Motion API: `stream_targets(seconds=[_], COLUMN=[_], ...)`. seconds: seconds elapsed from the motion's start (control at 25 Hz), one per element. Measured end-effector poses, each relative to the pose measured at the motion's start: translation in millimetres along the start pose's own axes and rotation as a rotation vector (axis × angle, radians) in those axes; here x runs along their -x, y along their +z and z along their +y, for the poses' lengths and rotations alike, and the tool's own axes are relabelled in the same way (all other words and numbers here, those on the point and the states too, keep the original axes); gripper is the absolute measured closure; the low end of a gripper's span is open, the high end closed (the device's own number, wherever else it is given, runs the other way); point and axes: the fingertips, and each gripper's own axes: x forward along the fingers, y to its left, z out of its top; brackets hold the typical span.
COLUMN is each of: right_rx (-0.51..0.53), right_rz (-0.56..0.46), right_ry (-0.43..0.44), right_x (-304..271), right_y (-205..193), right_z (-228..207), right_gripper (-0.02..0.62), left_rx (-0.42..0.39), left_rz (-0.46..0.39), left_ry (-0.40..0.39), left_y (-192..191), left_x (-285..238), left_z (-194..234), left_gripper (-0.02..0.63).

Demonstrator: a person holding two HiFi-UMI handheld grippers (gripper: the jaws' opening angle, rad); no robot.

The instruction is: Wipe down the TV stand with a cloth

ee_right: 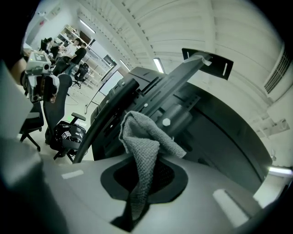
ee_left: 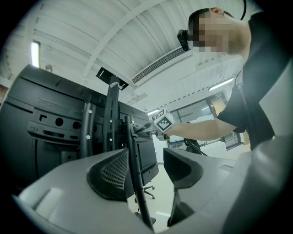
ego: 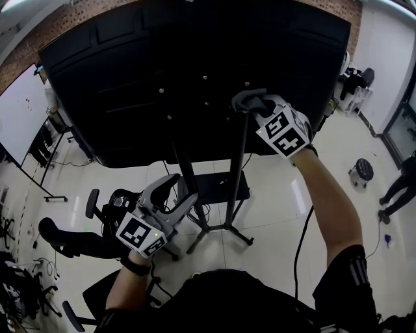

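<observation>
Grey cloth (ee_right: 145, 137) sits clenched in the right tongs (ego: 255, 105), against the top of the TV stand's upright pole (ego: 238, 162) behind the black TV (ego: 130, 71). The left tongs (ee_left: 145, 171) gape, released, around a thin slanted strut (ee_left: 132, 173).

— What sort of place is this?
— An open office or lab floor; a wheeled office chair (ego: 118, 200) and a rolling stool (ego: 361, 170) stand on a pale glossy floor (ego: 273, 188); a whiteboard (ego: 19, 110) stands by a brick wall (ego: 65, 19); a big black screen (ego: 195, 65) rides on a TV stand (ego: 235, 175).
— And overhead?
— A white ribbed ceiling with a strip light (ee_left: 35, 48) and a long air vent (ee_left: 160, 64); glass partitions (ee_left: 197, 112) run behind; people (ee_right: 78, 52) are gathered far back; cables (ego: 26, 273) trail on the floor.
</observation>
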Motion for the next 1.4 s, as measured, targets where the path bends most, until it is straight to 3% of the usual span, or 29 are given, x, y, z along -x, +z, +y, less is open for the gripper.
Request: stream_targets(seconds=[0.72,1.4], right_rx=[-0.041,-0.108], right_rz=[0.102,0.218], right_ry=[0.138,0.287], right_x=[-28,-65], right_y=[-74,-167], right_z=[89,185], right_gripper=[0.566,0.566], left_rx=[0.044,0.140], left_rz=[0.035,0.134], left_ry=[-0.008,-0.001], left_y=[-23,-101], left_x=[-4,-19], left_z=[-14,-5], left_gripper=[0.345,0.345])
